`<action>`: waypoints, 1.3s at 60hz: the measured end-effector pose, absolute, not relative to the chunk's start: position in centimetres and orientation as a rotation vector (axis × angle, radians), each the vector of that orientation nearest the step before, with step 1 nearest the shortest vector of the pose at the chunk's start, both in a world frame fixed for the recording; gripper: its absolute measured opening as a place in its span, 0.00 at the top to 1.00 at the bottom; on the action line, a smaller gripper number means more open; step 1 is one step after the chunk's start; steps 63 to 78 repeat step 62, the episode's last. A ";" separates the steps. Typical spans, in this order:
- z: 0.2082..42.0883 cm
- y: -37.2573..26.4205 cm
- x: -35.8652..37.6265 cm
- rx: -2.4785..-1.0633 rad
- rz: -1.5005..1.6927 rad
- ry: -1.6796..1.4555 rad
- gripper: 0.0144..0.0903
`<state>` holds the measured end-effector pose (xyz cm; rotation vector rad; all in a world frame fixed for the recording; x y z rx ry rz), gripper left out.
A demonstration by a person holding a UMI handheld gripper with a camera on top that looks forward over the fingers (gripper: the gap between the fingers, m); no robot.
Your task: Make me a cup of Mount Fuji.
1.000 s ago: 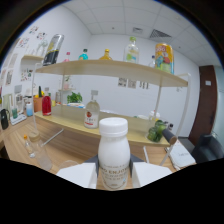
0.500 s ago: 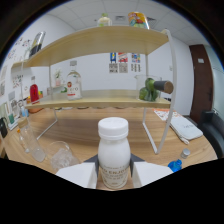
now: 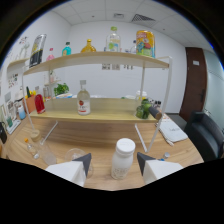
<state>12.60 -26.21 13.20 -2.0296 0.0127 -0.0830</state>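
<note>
White bottle [image 3: 122,159] stands between the parted jaws, seemingly untouched.

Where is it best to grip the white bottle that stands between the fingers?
Grip the white bottle around its straight body below the cap, coming level from the near side. It stands upright on the table between the open gripper fingers, so probably they need only close.

Single view, mounted on the gripper [image 3: 113,165], looking forward along its two white fingers [image 3: 75,170]. Faces level across the wooden table [image 3: 100,150] toward a two-tier pale wooden shelf [image 3: 95,59] against a white wall. Table close, shelf farther.
</note>
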 end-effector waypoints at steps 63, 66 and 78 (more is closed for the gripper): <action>15.2 -32.0 -1.8 -2.232 -0.066 0.052 0.06; 15.2 -32.0 -1.8 -2.232 -0.066 0.052 0.06; 15.2 -32.0 -1.8 -2.232 -0.066 0.052 0.06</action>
